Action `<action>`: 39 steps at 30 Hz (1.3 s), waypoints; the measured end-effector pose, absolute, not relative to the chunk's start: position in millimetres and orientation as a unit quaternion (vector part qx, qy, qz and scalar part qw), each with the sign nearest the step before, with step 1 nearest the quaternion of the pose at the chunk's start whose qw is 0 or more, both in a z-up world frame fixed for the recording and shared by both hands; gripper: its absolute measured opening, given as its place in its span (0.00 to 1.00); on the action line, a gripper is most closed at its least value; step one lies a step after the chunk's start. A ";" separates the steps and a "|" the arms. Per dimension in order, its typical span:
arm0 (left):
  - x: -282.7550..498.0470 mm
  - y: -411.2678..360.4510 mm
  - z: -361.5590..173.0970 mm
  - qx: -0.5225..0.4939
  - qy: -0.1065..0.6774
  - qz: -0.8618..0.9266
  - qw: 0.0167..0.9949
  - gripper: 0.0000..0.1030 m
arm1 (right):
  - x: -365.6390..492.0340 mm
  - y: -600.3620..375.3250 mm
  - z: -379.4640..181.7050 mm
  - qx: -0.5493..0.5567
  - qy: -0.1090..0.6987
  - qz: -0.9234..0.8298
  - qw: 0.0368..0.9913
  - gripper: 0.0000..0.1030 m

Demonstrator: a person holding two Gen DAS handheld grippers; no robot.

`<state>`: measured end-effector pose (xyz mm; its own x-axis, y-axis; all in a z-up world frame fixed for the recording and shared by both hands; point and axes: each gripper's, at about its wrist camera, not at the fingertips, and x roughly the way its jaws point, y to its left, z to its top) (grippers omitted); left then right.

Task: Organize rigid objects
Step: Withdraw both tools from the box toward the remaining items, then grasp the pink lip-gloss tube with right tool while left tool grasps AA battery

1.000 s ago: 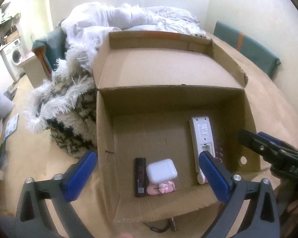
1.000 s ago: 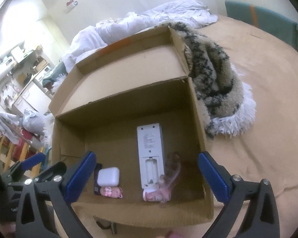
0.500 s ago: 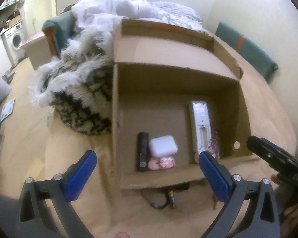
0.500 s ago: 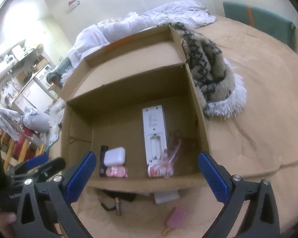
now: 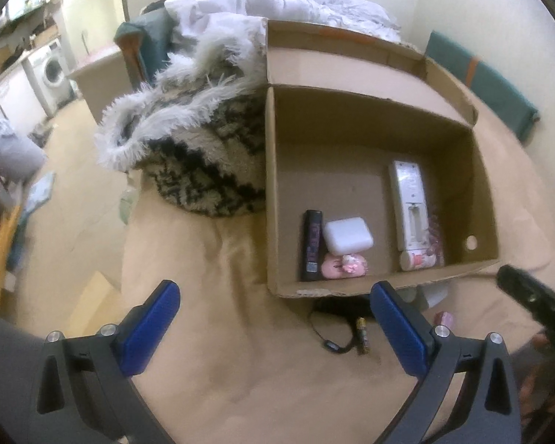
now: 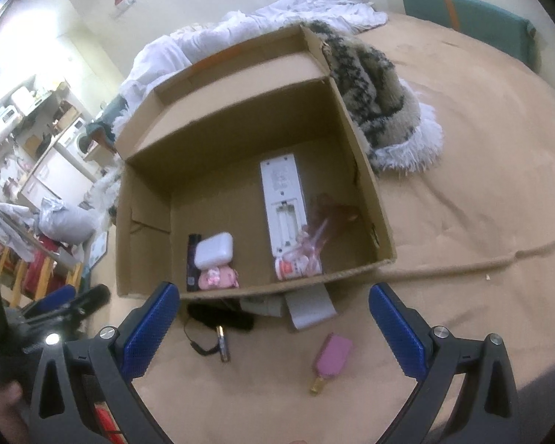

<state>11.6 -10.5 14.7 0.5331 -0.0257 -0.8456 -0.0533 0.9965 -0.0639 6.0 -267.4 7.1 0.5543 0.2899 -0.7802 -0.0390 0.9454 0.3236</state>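
Left tool [image 5: 275, 318] wide open, empty | right tool [image 6: 273, 320] same | both short of box [image 6: 277, 288] near edge

The left gripper [image 5: 275, 327] had black angular arms with triangular cut-outs, silver screws at the joints and textured blue pads on its fingers [image 5: 148, 325] — the right gripper [image 6: 273, 327] looked alike, its fingers [image 6: 397, 327] padded blue too
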 end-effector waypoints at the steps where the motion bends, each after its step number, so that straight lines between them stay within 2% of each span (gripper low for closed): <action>1: 10.9 -9.4 14.0 -0.042 0.483 0.008 0.874 0.99 | 5.2 -268.1 6.7 0.132 0.465 0.092 0.871 1.00; 8: 11.6 0.0 2.3 -0.034 0.505 0.034 0.862 0.99 | 6.3 -283.6 -2.0 0.154 0.489 0.068 0.856 1.00; 16: 14.3 2.6 -12.8 -0.032 0.532 0.042 0.845 0.99 | 21.7 -296.5 -32.4 0.194 0.587 0.065 0.783 1.00; 22: 19.9 -1.4 -20.7 -0.038 0.547 0.034 0.836 0.99 | 34.1 -283.2 -47.1 0.145 0.629 0.066 0.761 1.00; 27: 24.1 0.2 -26.8 -0.052 0.558 0.031 0.827 0.99 | 42.8 -265.3 -91.0 0.082 0.698 0.051 0.710 0.78; 29: 24.6 0.6 -28.8 -0.053 0.561 0.033 0.825 0.99 | 43.4 -258.7 -105.4 0.071 0.710 0.046 0.699 0.58; 37: 23.0 1.3 -29.9 -0.056 0.564 0.029 0.823 0.99 | 33.4 -233.5 -117.9 -0.015 0.706 0.034 0.707 0.49; 39: 22.6 0.7 -30.2 -0.058 0.566 0.027 0.822 0.99 | 31.2 -234.3 -117.0 -0.019 0.703 0.032 0.710 0.33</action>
